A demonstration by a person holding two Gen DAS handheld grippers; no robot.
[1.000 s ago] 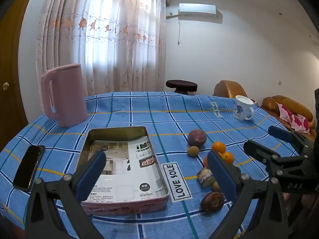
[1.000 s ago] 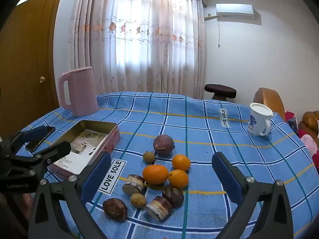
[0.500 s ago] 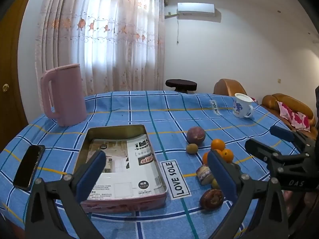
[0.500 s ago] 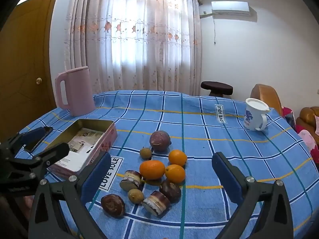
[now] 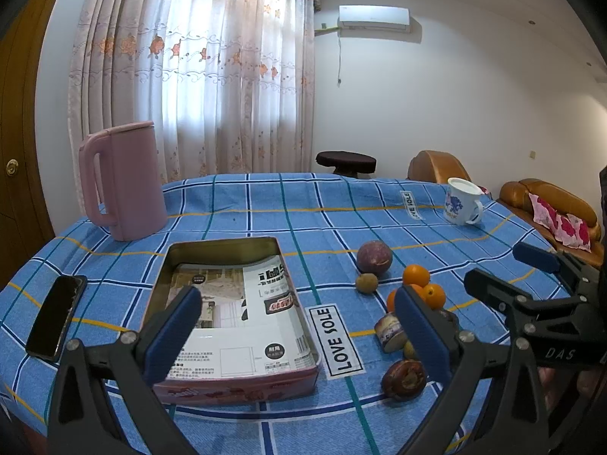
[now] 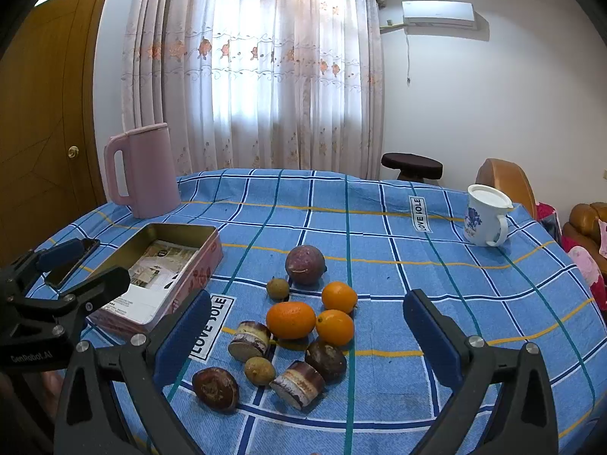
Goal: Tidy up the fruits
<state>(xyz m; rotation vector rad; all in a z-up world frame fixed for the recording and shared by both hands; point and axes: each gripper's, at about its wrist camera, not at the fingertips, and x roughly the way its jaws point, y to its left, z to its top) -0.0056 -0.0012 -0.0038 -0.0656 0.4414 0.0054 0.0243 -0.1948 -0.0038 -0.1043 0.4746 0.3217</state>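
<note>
Both grippers have eased closer, jaws wide open and empty; the tin (image 5: 299, 337) holds only printed paper (image 5: 242, 326).

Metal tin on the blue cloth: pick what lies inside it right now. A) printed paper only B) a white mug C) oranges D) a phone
A: the metal tin holds only the printed paper; the oranges sit outside it on the cloth.
</note>
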